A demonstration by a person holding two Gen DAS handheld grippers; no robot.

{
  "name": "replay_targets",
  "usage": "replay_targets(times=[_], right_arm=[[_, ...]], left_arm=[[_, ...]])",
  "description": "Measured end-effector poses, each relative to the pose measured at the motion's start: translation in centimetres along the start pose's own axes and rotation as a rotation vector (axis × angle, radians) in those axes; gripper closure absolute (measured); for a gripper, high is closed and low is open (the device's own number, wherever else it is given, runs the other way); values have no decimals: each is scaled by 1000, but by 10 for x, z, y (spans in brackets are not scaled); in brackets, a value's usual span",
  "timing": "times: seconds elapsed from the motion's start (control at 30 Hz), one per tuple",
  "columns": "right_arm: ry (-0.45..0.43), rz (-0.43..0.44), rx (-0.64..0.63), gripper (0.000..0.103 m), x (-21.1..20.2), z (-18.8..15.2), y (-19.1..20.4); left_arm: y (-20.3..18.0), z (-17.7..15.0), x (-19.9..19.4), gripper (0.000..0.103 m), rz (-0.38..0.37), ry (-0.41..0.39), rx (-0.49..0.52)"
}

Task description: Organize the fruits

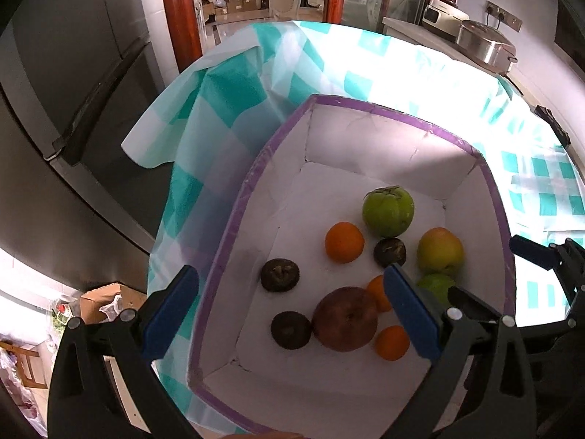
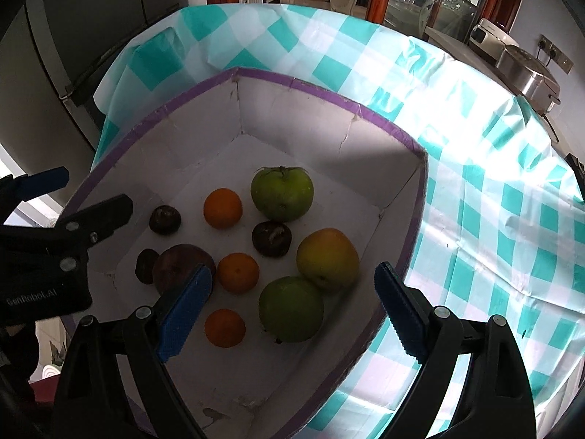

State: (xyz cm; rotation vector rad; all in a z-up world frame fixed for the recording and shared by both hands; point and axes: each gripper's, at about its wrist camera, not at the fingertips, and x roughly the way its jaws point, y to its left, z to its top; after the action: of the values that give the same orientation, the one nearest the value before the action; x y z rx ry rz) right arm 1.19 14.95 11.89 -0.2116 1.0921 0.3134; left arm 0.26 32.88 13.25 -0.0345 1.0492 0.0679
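Right claw (image 2: pixel 292 312): jaws spread wide, nothing held, hanging above the near right part of the box (image 2: pixel 415 226).
Between its pads: in the right wrist view the near green fruit (image 2: pixel 291 309) sits framed between the two blue pads (lower than them, not touched).
Just beyond: yellow fruit (image 2: pixel 328 258) touching the green one on its far side; two oranges (image 2: pixel 238 272) (image 2: pixel 224 327) to the left, apart from it.
Left claw (image 1: pixel 292 314): also wide open and empty, over the box's near left; its left pad hangs outside the purple rim.
Below the left claw: red-brown fruit (image 1: pixel 346 323), with a dark fruit (image 1: pixel 290 330) at its left and an orange (image 1: pixel 392 342) at its right.
Farther out: big green fruit (image 2: pixel 282 193), an orange (image 2: pixel 223 207) and two more dark fruits (image 2: pixel 165 220) (image 2: pixel 271 238) toward the far wall.
Long axis: none to speak of; the fruits are roundish, so grip angle should matter little.
Nearer hand: right for the green and yellow pair, left for the red-brown one.
Coming move: probably a straight descent; the risk is a pad nudging a touching neighbour.
Cloth (image 2: pixel 475 183): bare checked surface right of the box.
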Motion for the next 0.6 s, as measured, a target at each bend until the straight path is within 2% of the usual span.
replay_targets(times=[0.6], right_arm=[[47,39,-16,15,2,-5,10]], left_arm=[[16,-7,-6,2,-6,-4,-36]])
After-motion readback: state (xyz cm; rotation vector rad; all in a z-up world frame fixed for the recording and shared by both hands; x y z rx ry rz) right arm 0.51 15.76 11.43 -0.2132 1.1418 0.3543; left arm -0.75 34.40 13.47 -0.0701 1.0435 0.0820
